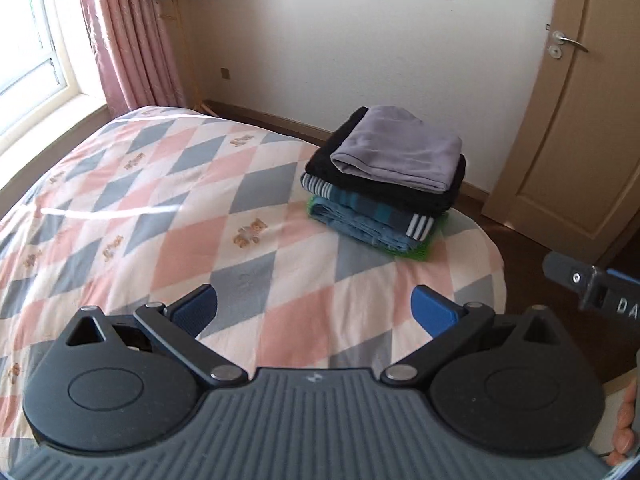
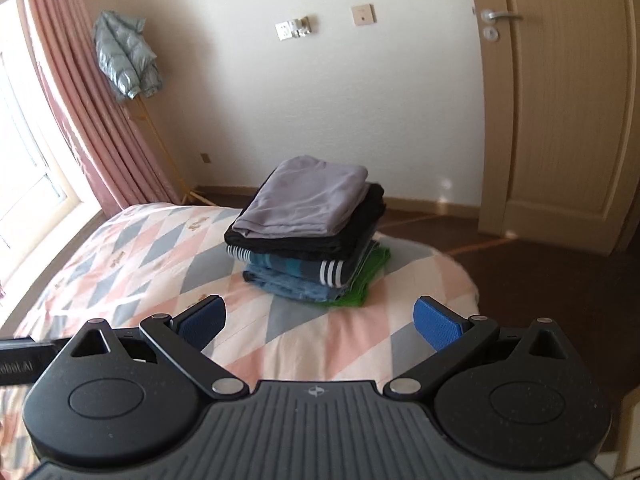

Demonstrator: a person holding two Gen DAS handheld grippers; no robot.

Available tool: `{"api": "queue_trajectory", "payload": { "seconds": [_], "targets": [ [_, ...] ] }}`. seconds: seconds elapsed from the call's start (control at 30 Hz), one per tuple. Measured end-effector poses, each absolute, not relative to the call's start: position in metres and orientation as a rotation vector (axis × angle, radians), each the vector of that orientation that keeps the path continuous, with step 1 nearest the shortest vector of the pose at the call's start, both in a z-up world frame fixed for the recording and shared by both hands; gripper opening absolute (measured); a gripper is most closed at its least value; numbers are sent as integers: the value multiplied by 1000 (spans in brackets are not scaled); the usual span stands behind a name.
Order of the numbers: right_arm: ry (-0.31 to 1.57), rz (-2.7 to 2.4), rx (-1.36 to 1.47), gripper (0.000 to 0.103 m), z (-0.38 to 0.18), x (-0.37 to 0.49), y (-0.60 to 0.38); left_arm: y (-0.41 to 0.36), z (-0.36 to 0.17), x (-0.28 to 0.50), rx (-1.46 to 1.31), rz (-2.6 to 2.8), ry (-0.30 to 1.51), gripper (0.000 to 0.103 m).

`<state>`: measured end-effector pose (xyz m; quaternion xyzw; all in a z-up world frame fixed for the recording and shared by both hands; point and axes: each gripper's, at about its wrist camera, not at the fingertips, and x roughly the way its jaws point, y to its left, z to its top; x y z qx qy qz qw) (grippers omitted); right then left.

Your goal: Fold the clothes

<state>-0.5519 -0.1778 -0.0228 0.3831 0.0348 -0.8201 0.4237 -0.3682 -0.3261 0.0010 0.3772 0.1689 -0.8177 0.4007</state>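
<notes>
A bed (image 1: 168,200) with a pink, grey and white diamond quilt fills a room with pink curtains (image 1: 128,40), a cream wall and a closed door (image 2: 560,100). A stack of folded clothes (image 1: 384,176) sits near its far corner, grey piece on top. The left gripper (image 1: 314,312) and right gripper (image 2: 320,320) hover spread wide, holding nothing.

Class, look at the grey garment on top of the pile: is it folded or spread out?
Folded. The grey garment lies as a compact rectangle with a doubled edge, atop the stack.
</notes>
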Motion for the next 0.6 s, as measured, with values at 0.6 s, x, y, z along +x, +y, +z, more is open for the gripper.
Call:
{"api": "queue_trajectory", "payload": {
  "seconds": [0.6],
  "targets": [
    [289, -1958, 1214, 103, -50, -538, -196, -320, -43, -364, 1086, -1978, 470, 102]
  ]
}}
